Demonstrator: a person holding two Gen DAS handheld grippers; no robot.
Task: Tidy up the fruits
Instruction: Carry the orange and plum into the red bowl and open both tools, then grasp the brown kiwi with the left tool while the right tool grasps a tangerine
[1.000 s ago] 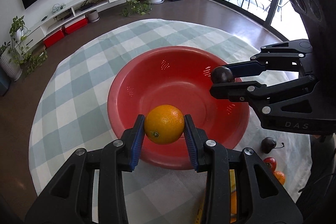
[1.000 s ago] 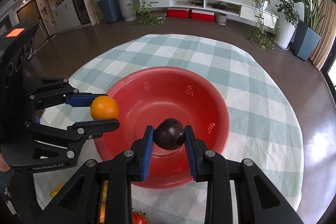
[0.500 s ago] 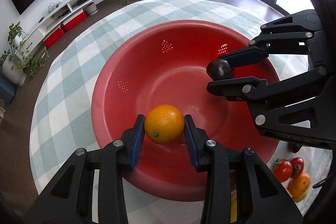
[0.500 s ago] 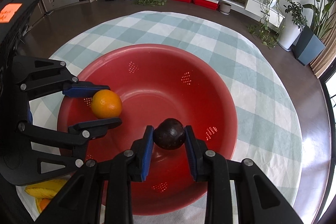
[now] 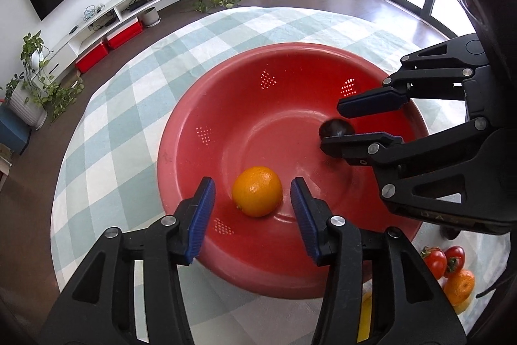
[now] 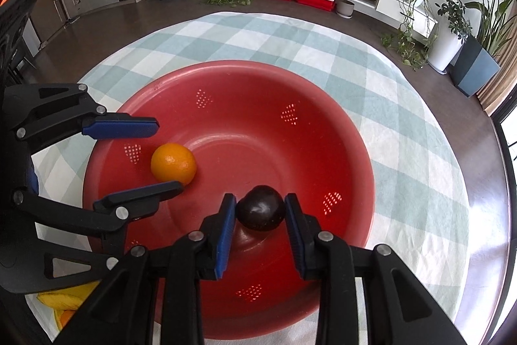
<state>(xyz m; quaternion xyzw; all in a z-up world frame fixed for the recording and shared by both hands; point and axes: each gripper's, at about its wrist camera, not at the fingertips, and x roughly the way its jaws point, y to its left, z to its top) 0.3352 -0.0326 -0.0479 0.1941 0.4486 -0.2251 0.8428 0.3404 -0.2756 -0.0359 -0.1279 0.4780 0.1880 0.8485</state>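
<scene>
An orange (image 5: 257,191) lies on the floor of the red perforated bowl (image 5: 245,80), also seen in the right wrist view (image 6: 173,163). My left gripper (image 5: 252,199) is open, its blue pads apart on either side of the orange without touching it. A dark plum (image 6: 261,208) rests in the bowl (image 6: 342,105) between the pads of my right gripper (image 6: 258,215), whose jaws stand slightly wider than the plum. In the left wrist view the plum (image 5: 336,128) sits between the right gripper's fingers (image 5: 371,104).
The bowl stands on a round table with a green and white checked cloth (image 5: 129,92). Tomatoes (image 5: 442,257) and a small orange fruit (image 5: 460,285) lie at the near right edge. A banana (image 6: 66,296) lies at the near left in the right wrist view.
Both grippers have lowered into the bowl and opened. The orange has dropped from the left gripper onto the bowl floor, and the right pads have parted from the plum.
</scene>
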